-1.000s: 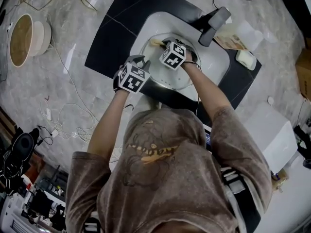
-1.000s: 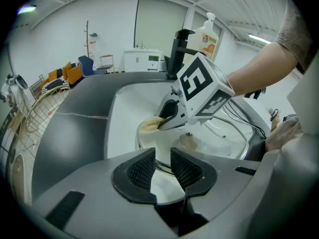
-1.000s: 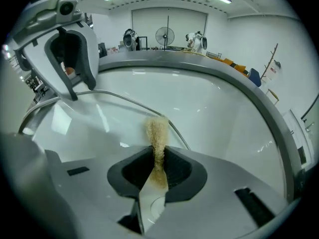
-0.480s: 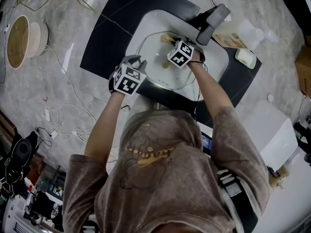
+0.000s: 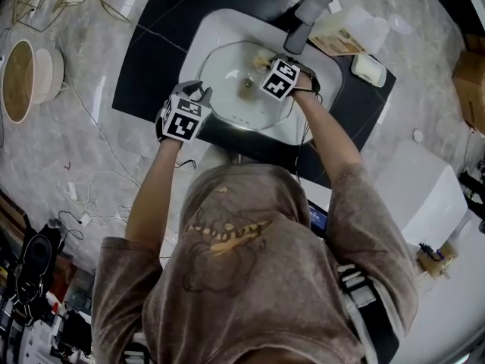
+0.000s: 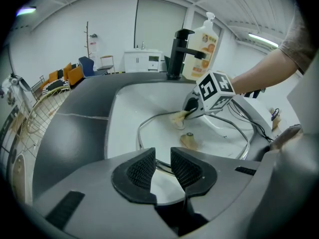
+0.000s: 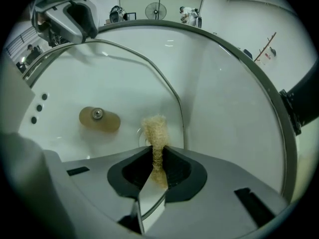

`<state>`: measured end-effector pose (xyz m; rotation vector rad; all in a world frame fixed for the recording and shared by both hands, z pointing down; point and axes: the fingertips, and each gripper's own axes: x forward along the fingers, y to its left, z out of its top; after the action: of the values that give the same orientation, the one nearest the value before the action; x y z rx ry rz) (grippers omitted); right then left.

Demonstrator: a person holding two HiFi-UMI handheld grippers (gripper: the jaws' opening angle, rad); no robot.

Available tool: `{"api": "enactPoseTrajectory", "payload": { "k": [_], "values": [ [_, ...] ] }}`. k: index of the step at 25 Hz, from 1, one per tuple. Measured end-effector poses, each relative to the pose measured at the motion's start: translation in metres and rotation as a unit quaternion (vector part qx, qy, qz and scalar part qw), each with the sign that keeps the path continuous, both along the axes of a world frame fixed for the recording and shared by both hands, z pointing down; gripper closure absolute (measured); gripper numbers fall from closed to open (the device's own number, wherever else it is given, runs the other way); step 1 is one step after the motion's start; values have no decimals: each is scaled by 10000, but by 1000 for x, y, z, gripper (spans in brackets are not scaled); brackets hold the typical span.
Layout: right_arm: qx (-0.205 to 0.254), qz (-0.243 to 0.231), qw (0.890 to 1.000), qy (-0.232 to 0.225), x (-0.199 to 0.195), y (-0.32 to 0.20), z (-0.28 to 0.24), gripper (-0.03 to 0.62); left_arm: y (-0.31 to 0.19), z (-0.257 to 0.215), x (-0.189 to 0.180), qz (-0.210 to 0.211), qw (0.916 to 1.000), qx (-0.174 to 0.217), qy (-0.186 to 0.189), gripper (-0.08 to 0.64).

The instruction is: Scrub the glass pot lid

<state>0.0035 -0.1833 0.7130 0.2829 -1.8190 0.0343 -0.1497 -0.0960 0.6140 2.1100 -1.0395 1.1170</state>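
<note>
The glass pot lid [image 5: 227, 74] lies tilted in the white sink [image 5: 208, 27], its tan knob [image 5: 247, 83] facing up. My left gripper [image 5: 201, 93] is at the lid's near left edge. In the left gripper view its jaws [image 6: 163, 167] stand narrow, with the lid's metal rim [image 6: 141, 129] between the pads. My right gripper [image 5: 269, 67] points steeply down over the far side of the lid, near the tap. It is shut on a tan loofah scrubber [image 7: 155, 129], whose tip is against the glass beside the rim [image 7: 170, 92] and right of the knob [image 7: 98, 118].
A black tap [image 5: 305, 17] stands at the back of the sink, with a soap bottle [image 5: 345, 32] and a soap bar [image 5: 369, 68] on the black counter [image 5: 148, 59]. A round bowl [image 5: 19, 78] and loose cables lie on the floor at the left.
My right gripper has carried the scrubber across the lid to the right, toward the tap. The left gripper has kept its place on the lid's edge.
</note>
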Motion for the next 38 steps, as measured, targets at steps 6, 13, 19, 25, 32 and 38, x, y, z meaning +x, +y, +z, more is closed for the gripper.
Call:
{"api": "enactPoseTrajectory", "payload": {
  "k": [6,13,19,25,32,38],
  "values": [
    [-345,-258,9986,318,17,32,-7,538,0,0,-1,-13,10000,17,7,456],
    [-755,-392,9952,476,32,76,-27,540,1,-2,0,-2,10000,3,9,456],
    [-1222,-371,9910,397,38,111,-46,538,3,-3,-1,4,10000,49,-23,456],
    [-1991,-11,9798,-205,25,153,-71,538,5,-5,1,-24,10000,15,-53,456],
    [-1941,121,9796,-514,5,163,-91,540,6,-5,1,-47,9999,56,-125,455],
    [-2037,-225,9761,-718,-28,176,-100,540,6,-5,0,-61,9998,93,-154,455]
  ]
}}
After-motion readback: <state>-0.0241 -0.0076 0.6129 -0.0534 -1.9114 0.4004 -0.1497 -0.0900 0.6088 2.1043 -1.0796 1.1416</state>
